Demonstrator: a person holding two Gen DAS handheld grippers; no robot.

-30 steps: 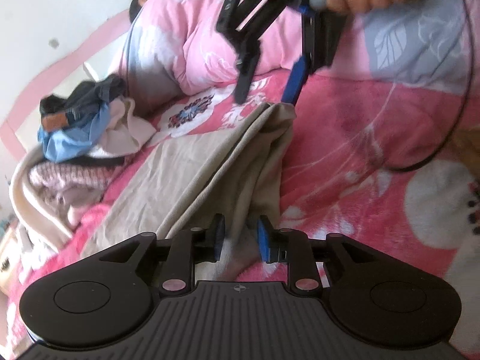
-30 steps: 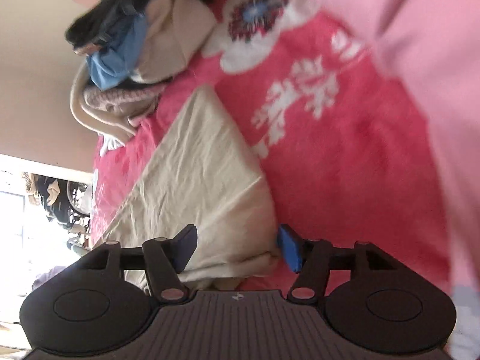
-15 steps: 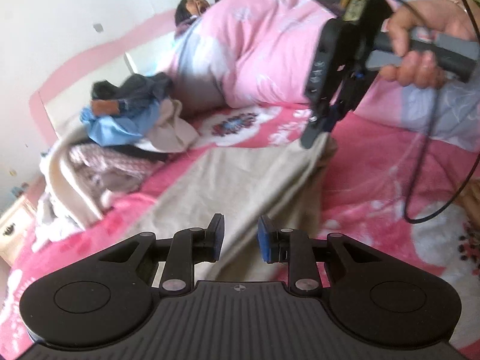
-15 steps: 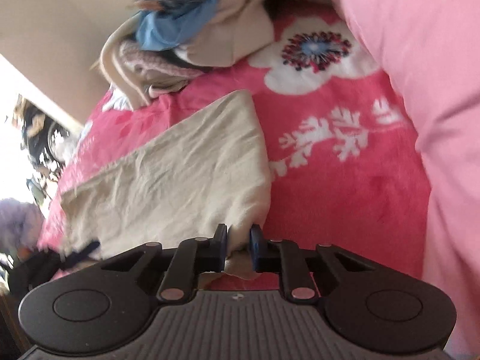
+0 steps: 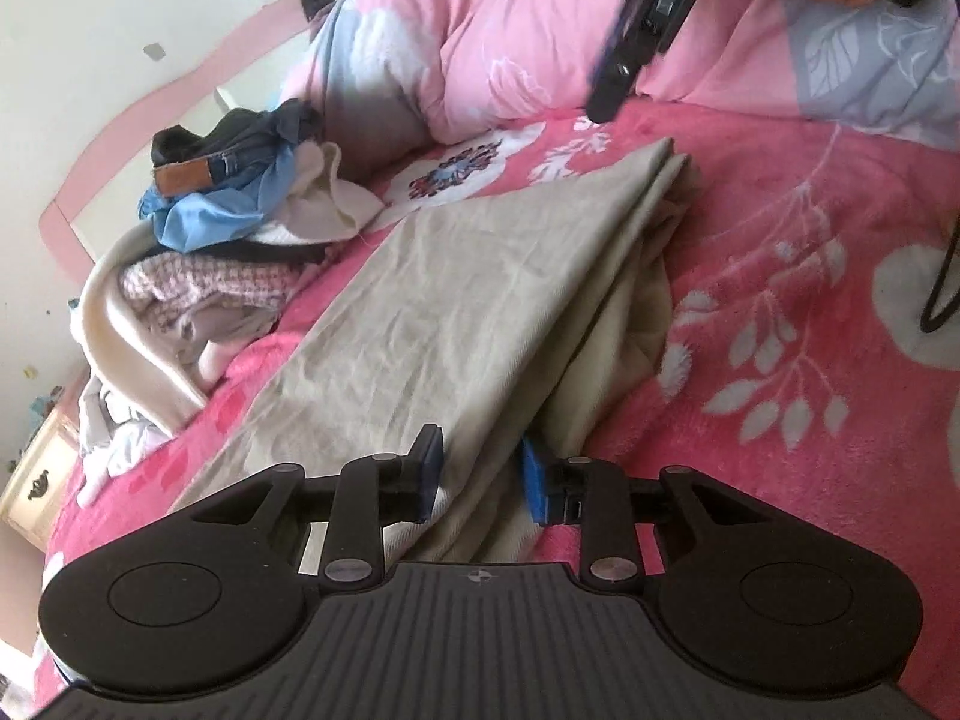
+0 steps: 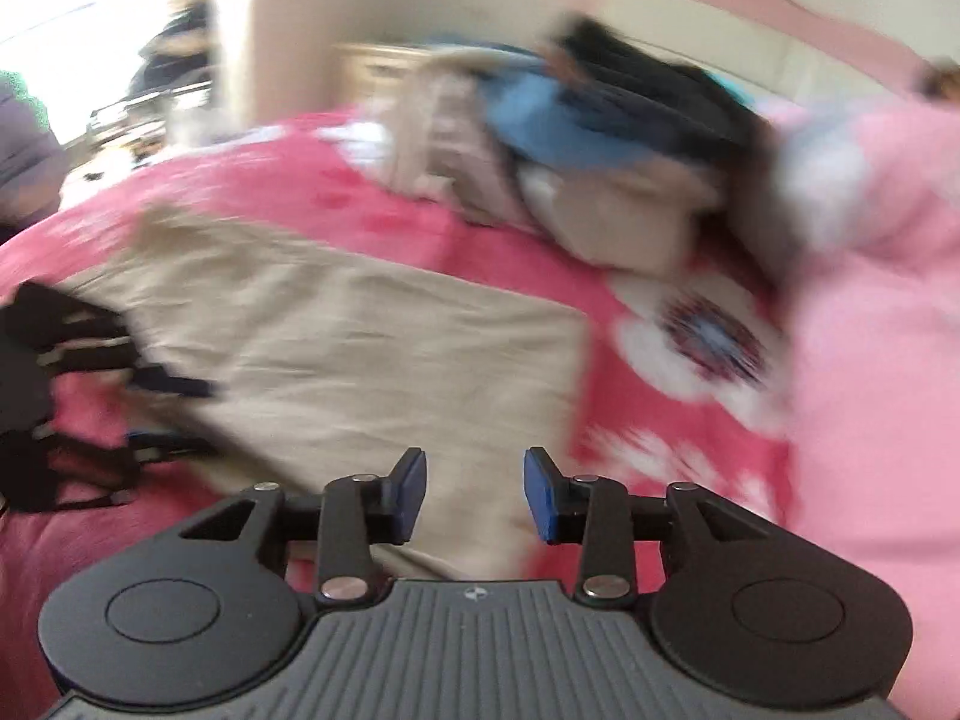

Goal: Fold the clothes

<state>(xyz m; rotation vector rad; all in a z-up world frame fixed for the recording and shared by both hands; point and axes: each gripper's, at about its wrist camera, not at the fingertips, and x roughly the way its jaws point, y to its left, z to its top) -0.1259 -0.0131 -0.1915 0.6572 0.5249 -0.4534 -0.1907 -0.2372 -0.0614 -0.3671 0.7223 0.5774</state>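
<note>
A beige garment (image 5: 480,276) lies folded lengthwise on the pink floral blanket (image 5: 780,240). My left gripper (image 5: 480,480) is at its near end. Its jaws are closing, and its pads press on a bunched fold of the cloth. In the blurred right wrist view my right gripper (image 6: 474,492) hovers over the far end of the beige garment (image 6: 372,348). Its jaws are opening and hold nothing. The left gripper (image 6: 168,414) shows there as a dark blur at the left. In the left wrist view the right gripper (image 5: 618,90) hangs above the garment's far corner, held by a hand.
A heap of unfolded clothes (image 5: 228,210) sits left of the garment. Behind it a person lies under a pink duvet (image 5: 480,42). A black cable (image 5: 942,294) loops at the right edge. A pale bedside cabinet (image 5: 36,480) stands beyond the bed's left side.
The right gripper rolled upright, shut on the garment's far corner, then opened and lifted off it. The left gripper, still on the near fold, shifted sideways, and the cloth now lies flatter.
</note>
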